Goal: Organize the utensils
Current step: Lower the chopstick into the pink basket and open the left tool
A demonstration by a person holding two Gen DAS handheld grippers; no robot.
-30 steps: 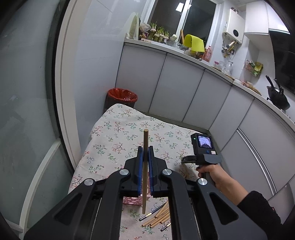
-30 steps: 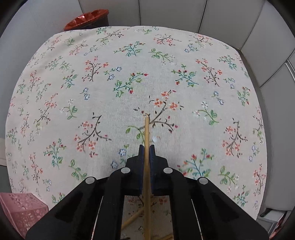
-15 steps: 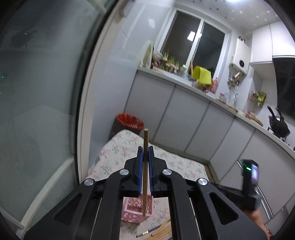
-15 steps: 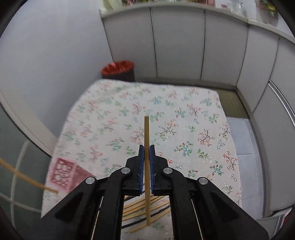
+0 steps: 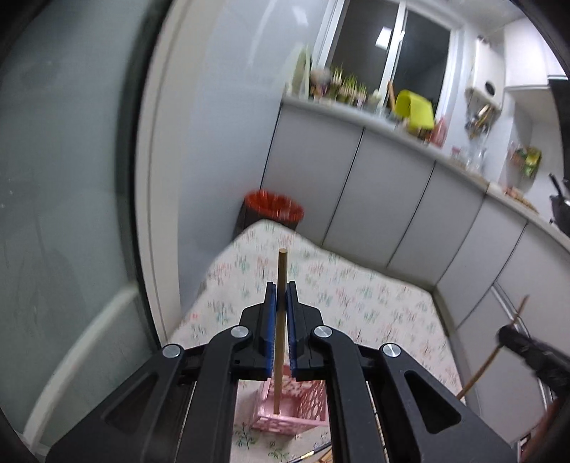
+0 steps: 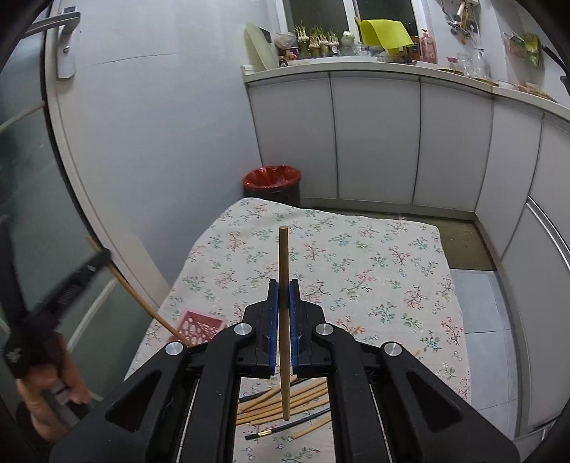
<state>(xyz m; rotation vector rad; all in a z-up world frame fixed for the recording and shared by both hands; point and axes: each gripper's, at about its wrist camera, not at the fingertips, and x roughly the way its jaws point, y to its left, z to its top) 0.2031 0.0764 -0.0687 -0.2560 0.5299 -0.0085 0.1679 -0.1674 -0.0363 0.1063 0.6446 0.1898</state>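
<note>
A kitchen corner is seen, walled by grey cabinet fronts [image 6: 374, 139] under a countertop [image 6: 356, 66] crowded with potted sprouts and a yellow-green sheet [image 6: 383, 32]. A table draped in a floral cloth [image 6: 356, 263] fills the middle of both views, and a dark bin with a red liner [image 6: 272, 181] is placed just beyond its far edge, against the wall. A pink perforated basket [image 6: 199, 326] is set near the table's left edge. Beside it, towards the near edge, a loose pile of bamboo chopsticks [image 6: 285, 400] is spread flat on the cloth, their long axes running mostly left to right, with one black chopstick [image 6: 292, 424] lying across the front of the pile. The left gripper [image 5: 281, 310] is held above the basket [image 5: 292, 409], its blue pads pressed together on a single bamboo chopstick [image 5: 281, 270]; the stick's long axis is lined up with the fingers, one end pointed away over the cloth and the other down into the basket's opening. Seen from the right wrist, that same stick [image 6: 142, 302] is slanted, its lower end reaching the basket's rim. The right gripper [image 6: 284, 306] is likewise pinched shut on a second bamboo chopstick [image 6: 284, 256], held lengthwise between the pads, one end aimed at the far side of the table and the other hanging above the pile without touching it. A hand [image 6: 50, 391] is wrapped round the left gripper's handle.
</note>
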